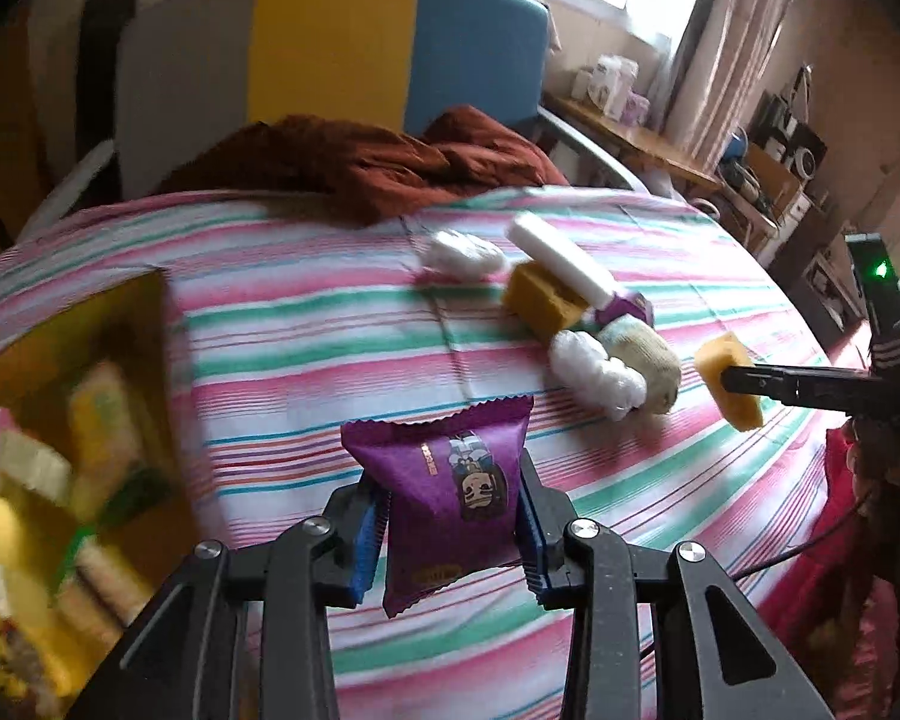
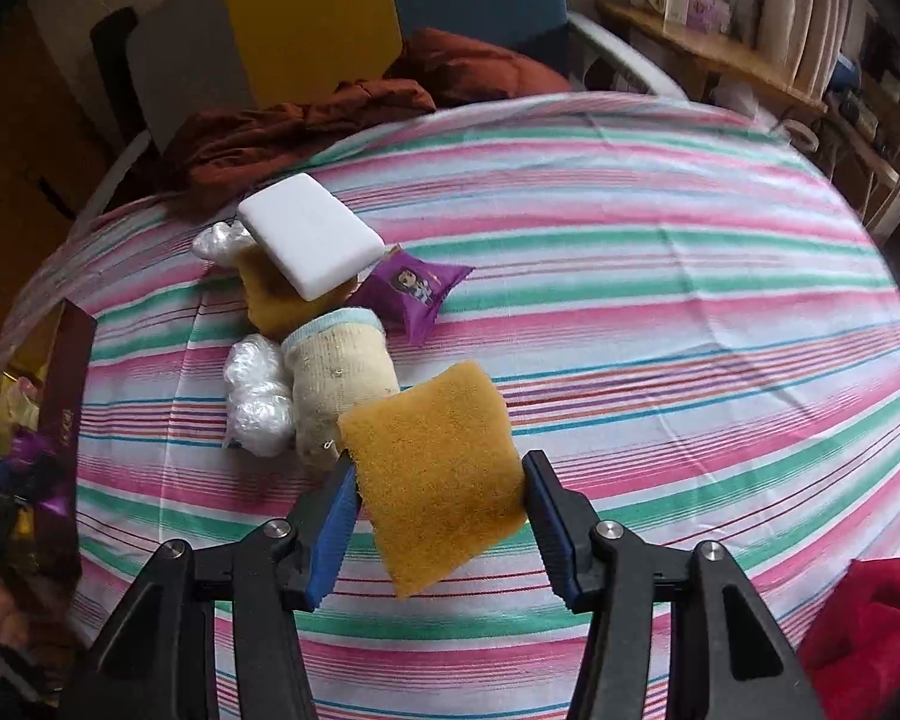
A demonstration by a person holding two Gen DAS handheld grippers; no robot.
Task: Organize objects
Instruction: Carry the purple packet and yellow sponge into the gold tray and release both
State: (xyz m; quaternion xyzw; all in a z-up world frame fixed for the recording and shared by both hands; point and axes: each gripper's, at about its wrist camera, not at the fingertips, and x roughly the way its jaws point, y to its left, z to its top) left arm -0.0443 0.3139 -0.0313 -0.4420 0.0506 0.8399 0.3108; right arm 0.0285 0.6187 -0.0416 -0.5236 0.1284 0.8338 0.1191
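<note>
Purple foil snack packet (image 1: 450, 501) sits clenched in my left fingers (image 1: 447, 516), above the striped bed sheet (image 1: 306, 324) and near the gold open box (image 1: 72, 420); its slick wrapper could slide out. My right fingers (image 2: 438, 501) pinch a yellow sponge block (image 2: 435, 474) by its edges; it may squash and drop.

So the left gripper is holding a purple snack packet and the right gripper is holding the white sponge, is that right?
Not quite. The left gripper does hold the purple snack packet, but the right gripper holds a yellow sponge, as the right wrist view shows. The white sponge lies on the pile.
</note>
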